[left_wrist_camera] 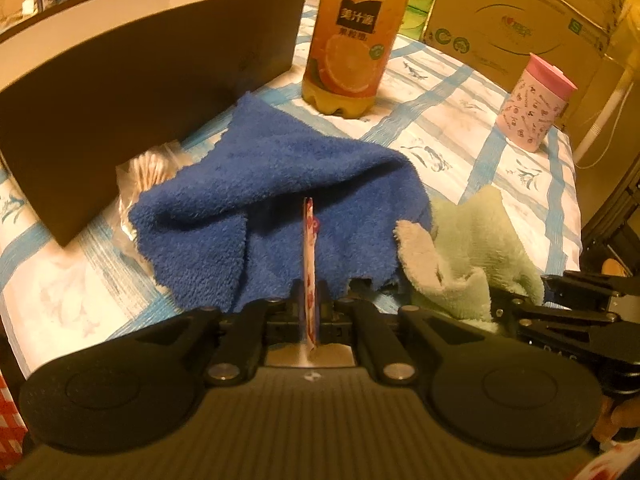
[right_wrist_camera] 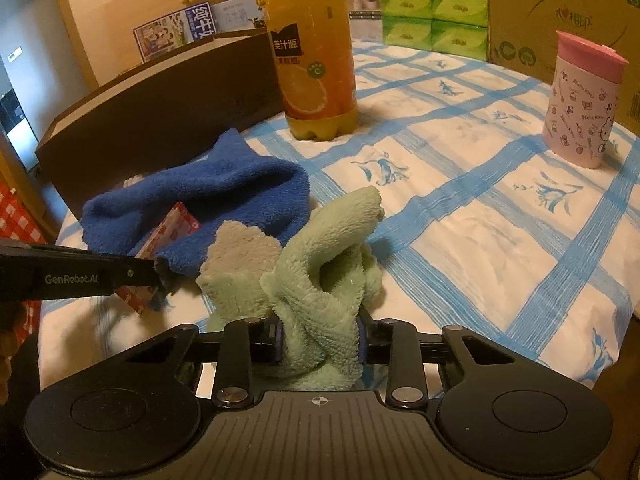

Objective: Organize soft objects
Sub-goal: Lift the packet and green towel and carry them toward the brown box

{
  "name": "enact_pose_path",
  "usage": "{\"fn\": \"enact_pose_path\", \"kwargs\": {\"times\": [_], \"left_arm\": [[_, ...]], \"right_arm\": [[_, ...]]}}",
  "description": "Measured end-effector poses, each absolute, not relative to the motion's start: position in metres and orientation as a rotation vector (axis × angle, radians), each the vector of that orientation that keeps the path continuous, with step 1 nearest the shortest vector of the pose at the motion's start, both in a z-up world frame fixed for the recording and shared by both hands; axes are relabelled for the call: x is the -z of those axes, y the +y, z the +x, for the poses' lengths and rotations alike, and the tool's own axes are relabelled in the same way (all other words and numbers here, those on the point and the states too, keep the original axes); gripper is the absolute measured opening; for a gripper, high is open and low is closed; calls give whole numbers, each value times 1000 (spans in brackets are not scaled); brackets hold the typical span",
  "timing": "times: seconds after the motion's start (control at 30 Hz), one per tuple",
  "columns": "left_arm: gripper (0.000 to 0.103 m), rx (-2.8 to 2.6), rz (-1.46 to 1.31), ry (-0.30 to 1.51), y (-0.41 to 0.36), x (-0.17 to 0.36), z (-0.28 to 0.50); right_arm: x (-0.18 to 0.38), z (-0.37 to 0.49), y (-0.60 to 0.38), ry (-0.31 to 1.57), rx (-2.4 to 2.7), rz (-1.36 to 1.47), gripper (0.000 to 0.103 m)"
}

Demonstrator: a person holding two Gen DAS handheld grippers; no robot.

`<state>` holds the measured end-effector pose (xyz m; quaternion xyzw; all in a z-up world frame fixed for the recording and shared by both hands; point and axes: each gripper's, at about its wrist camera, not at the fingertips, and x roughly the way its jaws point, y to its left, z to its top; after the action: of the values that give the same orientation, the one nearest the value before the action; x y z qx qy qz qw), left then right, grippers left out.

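A blue towel (left_wrist_camera: 260, 184) lies crumpled on the checked tablecloth (left_wrist_camera: 460, 120), against a dark brown box (left_wrist_camera: 140, 80). My left gripper (left_wrist_camera: 310, 292) is shut on a thin red-and-white patterned packet (left_wrist_camera: 309, 264), seen edge-on, in front of the blue towel. In the right wrist view that packet (right_wrist_camera: 176, 228) pokes out beside the blue towel (right_wrist_camera: 208, 192), held at the tip of the left gripper (right_wrist_camera: 158, 276). A pale green towel (right_wrist_camera: 320, 248) is bunched up, and my right gripper (right_wrist_camera: 320, 340) is shut on its near fold. The green towel (left_wrist_camera: 480, 240) also shows to the right of the blue one.
An orange juice bottle (right_wrist_camera: 316, 64) stands behind the towels. A pink lidded cup (right_wrist_camera: 580, 108) is at the right. A clear bag of cotton swabs (left_wrist_camera: 148, 168) lies by the brown box. A cardboard carton (right_wrist_camera: 560, 12) and green tissue packs (right_wrist_camera: 432, 4) line the back.
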<state>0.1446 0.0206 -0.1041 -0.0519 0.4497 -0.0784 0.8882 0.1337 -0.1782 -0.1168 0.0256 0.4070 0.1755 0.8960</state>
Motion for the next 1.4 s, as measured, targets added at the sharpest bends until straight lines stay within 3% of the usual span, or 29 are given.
{"fn": "enact_pose_path", "kwargs": {"times": [0.37, 1.4], "left_arm": [[2, 159, -101, 911, 23, 98, 140], [2, 121, -134, 739, 52, 19, 125]], "right_arm": [[112, 131, -181, 829, -375, 68, 22], [16, 134, -169, 670, -491, 105, 21]]}}
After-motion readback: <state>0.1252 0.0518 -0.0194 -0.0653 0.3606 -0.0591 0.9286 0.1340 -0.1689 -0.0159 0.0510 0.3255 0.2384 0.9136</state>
